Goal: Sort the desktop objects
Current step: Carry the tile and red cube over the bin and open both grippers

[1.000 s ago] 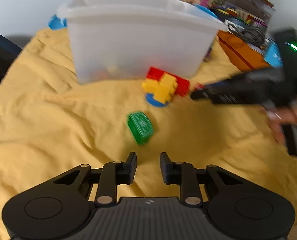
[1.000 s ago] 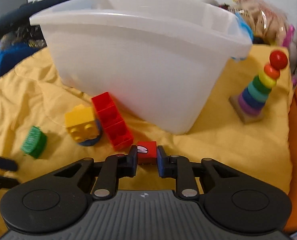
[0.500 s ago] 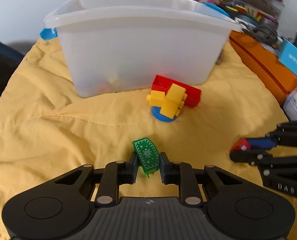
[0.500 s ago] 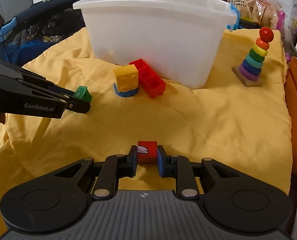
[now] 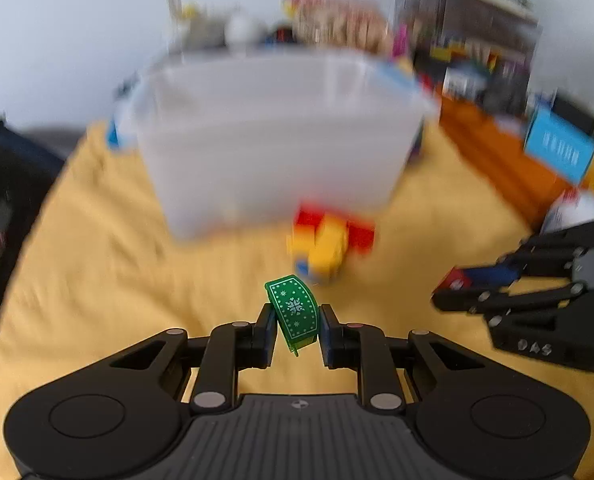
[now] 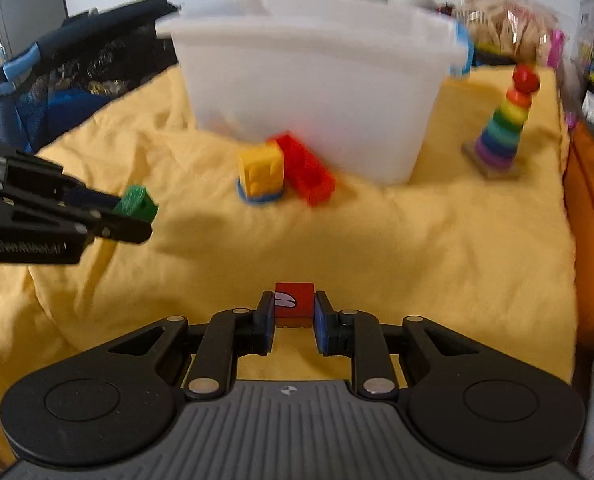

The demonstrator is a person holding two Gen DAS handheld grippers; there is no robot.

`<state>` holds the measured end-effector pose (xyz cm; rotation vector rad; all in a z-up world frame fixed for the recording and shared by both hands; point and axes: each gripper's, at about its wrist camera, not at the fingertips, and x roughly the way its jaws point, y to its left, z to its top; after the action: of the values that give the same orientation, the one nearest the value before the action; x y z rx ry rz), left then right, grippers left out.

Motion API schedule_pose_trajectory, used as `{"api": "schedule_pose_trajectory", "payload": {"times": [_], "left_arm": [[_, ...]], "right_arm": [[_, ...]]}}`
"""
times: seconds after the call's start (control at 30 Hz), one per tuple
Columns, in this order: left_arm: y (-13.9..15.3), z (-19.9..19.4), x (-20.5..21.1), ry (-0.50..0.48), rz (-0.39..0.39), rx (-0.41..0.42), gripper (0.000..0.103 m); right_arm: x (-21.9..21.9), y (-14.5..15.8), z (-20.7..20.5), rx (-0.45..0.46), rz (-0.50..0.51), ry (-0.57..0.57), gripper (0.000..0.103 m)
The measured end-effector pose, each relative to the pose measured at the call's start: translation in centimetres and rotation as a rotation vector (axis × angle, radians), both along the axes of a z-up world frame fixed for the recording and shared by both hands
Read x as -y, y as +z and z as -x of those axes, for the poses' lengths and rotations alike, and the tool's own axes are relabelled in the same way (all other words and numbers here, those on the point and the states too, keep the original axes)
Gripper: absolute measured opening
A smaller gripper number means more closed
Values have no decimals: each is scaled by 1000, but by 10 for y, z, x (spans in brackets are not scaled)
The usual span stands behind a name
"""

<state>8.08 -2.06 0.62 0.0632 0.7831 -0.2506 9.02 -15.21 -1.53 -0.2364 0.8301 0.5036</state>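
Yellow quilted cloth [image 6: 417, 240], creased and soft, covers the worktop. The left gripper [image 5: 297, 322] pinches a curved green block [image 5: 295, 316] printed with white snowflakes, its jaws having just closed on it. The right gripper [image 6: 294, 312] clamps a small red cube [image 6: 293, 304] above bare cloth. Toward the far edge stands a translucent plastic bin [image 6: 317, 80], seemingly smooth-walled though blurred, with a studded yellow brick [image 6: 261, 170] and long red brick [image 6: 309, 168] touching at its base, and a ringed rainbow stacker [image 6: 501, 120] near the right edge.
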Motion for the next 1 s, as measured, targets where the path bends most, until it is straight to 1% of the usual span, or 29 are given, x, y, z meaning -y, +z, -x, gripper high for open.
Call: {"api": "schedule_pose_trajectory", "payload": {"times": [0.07, 0.13, 0.2, 0.33, 0.47, 0.53, 0.63, 0.7, 0.8, 0.93, 1.0], "left_arm": [[27, -6, -1, -6, 7, 65, 25], [49, -15, -1, -13, -4, 125, 25], [63, -24, 0, -16, -23, 163, 25], [88, -48, -3, -5, -23, 213, 25], [105, -74, -3, 6, -40, 253, 25], [111, -88, -3, 13, -44, 265, 25], [112, -107, -5, 23, -59, 262, 25], [107, -123, -8, 32, -39, 233, 25], [90, -137, -6, 43, -50, 194, 25], [65, -148, -8, 47, -85, 136, 25], [55, -154, -9, 50, -87, 105, 25]], "right_arm": [[0, 19, -7, 30, -30, -4, 22], [0, 40, -16, 57, -67, -19, 22], [1, 60, -29, 68, -106, -46, 23], [-6, 94, -55, 139, -129, -65, 22], [-13, 119, -82, 167, -189, -75, 23], [-20, 129, -96, 191, -189, -69, 23], [-29, 134, -112, 215, -167, -64, 23], [-32, 132, -120, 223, -150, -63, 23], [-39, 122, -139, 201, -126, -65, 23], [-45, 106, -149, 186, -77, -71, 23], [-46, 100, -152, 170, -68, -71, 23]]}}
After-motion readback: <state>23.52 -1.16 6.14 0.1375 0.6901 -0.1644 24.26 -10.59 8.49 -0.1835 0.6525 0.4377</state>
